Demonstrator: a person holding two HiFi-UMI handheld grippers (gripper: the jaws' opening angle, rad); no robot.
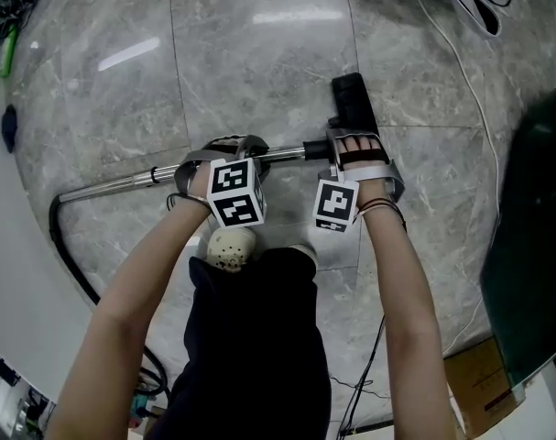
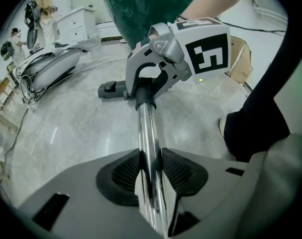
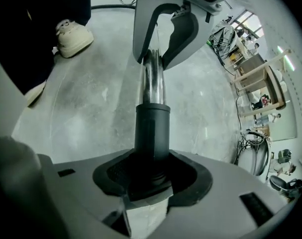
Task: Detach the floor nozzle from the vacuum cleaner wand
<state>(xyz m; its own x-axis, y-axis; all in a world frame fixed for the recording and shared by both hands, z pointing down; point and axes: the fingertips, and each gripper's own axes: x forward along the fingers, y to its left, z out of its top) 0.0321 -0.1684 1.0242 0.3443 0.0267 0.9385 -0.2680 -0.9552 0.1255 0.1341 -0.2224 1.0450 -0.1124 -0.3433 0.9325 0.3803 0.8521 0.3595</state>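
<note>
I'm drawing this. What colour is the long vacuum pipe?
Shiny silver; the wand shows best in the left gripper view.

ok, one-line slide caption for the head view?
Left gripper clamps the metal wand, right gripper clamps the black nozzle, over a stone floor.

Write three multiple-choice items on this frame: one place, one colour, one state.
1. Where is the left gripper?
A on the hose
B on the chrome wand
C lifted clear of everything

2. The collar in the right gripper is:
A black
B red
C white

3. The floor nozzle and the wand are:
A separated
B both upright
C joined

Answers:
1 B: the left gripper view shows it clamped on the chrome tube.
2 A: the right gripper view shows a black collar.
3 C: the chrome tube runs into the collar with no gap.
</note>
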